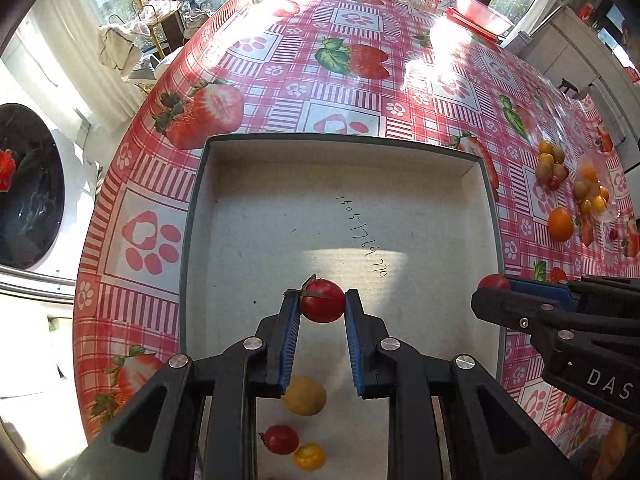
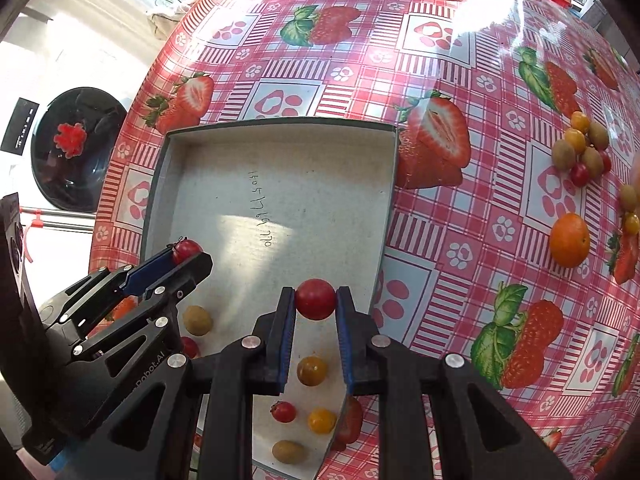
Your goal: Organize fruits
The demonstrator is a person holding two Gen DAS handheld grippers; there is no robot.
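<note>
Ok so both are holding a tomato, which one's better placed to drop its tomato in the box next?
Left, probably. The left hand-held gripper holds its red tomato well inside the box, while the right hand-held gripper sits near the box's edge.

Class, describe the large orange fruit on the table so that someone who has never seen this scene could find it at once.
Start at the grey box on the strawberry-print tablecloth, then look right to the loose cluster of small fruits. The orange lies alone just nearer than that cluster. It is far bigger than its neighbours and plain orange.
</note>
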